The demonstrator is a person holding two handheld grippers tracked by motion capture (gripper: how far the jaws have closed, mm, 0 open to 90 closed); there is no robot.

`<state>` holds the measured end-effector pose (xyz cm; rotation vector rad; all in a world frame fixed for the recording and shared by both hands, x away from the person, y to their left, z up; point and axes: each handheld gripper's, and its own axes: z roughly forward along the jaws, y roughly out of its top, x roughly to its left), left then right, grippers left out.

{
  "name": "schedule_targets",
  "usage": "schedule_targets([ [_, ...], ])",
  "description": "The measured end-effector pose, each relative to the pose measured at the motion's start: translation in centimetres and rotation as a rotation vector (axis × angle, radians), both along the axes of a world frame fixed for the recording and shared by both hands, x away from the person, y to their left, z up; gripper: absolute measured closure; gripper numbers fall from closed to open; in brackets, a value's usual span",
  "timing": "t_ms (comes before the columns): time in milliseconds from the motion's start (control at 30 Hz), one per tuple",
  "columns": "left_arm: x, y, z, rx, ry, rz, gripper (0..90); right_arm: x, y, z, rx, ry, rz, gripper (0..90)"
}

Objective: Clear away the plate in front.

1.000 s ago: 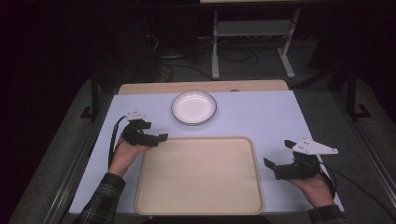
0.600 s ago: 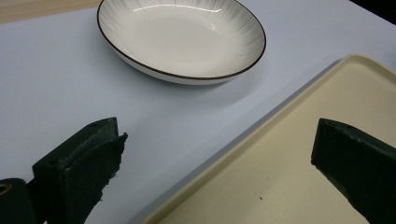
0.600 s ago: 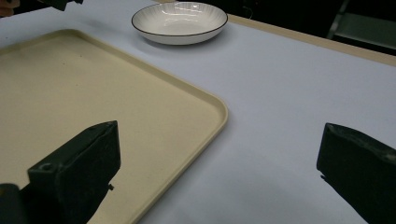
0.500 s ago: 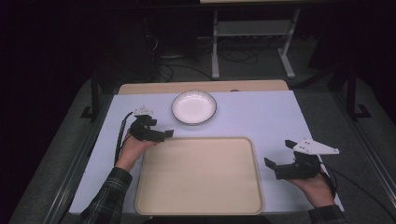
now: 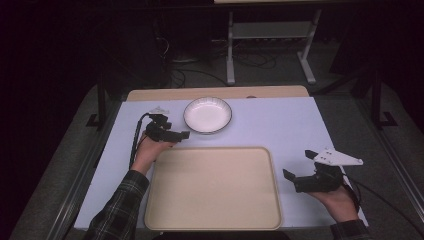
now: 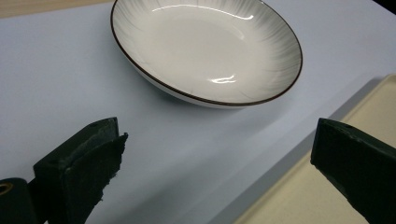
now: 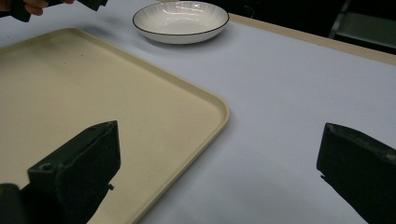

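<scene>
A white shallow plate (image 5: 207,115) with a dark rim sits on the pale table (image 5: 285,125) at the back centre. In front of it lies a large beige tray (image 5: 212,187), with nothing on it. My left gripper (image 5: 176,128) is held just left of the plate, jaws open and pointing toward it. In the left gripper view the plate (image 6: 205,46) lies a short way beyond the open gap (image 6: 215,158), and the tray's corner (image 6: 327,186) is at the lower right. My right gripper (image 5: 298,164) rests open to the right of the tray, holding nothing.
In the right gripper view the tray's rounded corner (image 7: 219,112) lies between the jaws, with the plate (image 7: 181,21) far ahead and the other gripper (image 7: 88,3) at the top left. A metal stand (image 5: 270,40) and cables sit on the dark floor beyond the table.
My left gripper has moved forward and to the right, closer to the plate. The right gripper has stayed where it was.
</scene>
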<state>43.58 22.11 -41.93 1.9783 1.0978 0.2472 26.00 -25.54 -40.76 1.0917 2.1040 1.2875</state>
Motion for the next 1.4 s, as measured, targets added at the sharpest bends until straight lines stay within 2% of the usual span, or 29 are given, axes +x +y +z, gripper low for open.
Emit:
schedule_targets([
  [500, 2.3, -1.7, 0.1, 0.018, 0.036, 0.035, 1.3, 0.0, -0.4, 0.1, 0.011, -0.002, -0.003, 0.0],
  [533, 2.7, -1.8, 0.1, 0.034, 0.04, 0.045, 1.3, 0.0, -0.4, 0.1, 0.013, -0.003, -0.004, 0.0],
  [633, 3.0, -1.9, 0.1, 0.041, 0.045, 0.056, 1.3, 0.0, -0.4, 0.1, 0.013, -0.003, -0.004, 0.0],
  [700, 3.4, -1.8, 0.2, 0.022, 0.051, 0.072, 5.5, 0.0, -0.4, 0.1, 0.013, -0.002, -0.004, 0.0],
  [967, 4.5, -2.1, 0.1, 0.057, 0.08, 0.096, 13.7, 0.0, -0.5, 0.1, 0.014, -0.002, -0.001, 0.0],
  [1033, 4.9, -2.1, -0.1, 0.06, 0.097, 0.118, 14.9, 0.0, -0.5, 0.1, 0.014, -0.003, -0.002, 0.0],
  [1133, 5.5, -1.9, -0.7, 0.03, 0.142, 0.136, 21.4, 0.0, -0.5, 0.0, 0.014, -0.001, 0.0, 0.0],
  [1300, 5.9, -1.7, -1.0, -0.006, 0.168, 0.157, 34.1, 0.0, -0.5, 0.0, 0.016, -0.003, 0.001, 0.0],
  [1333, 6.1, -1.5, -1.2, -0.037, 0.188, 0.17, 35.8, 0.0, -0.5, 0.0, 0.017, 0.0, 0.001, 0.0],
  [1400, 6.2, -1.4, -1.3, -0.045, 0.204, 0.163, 40.7, 0.0, -0.5, 0.0, 0.017, 0.0, 0.002, 0.0],
])
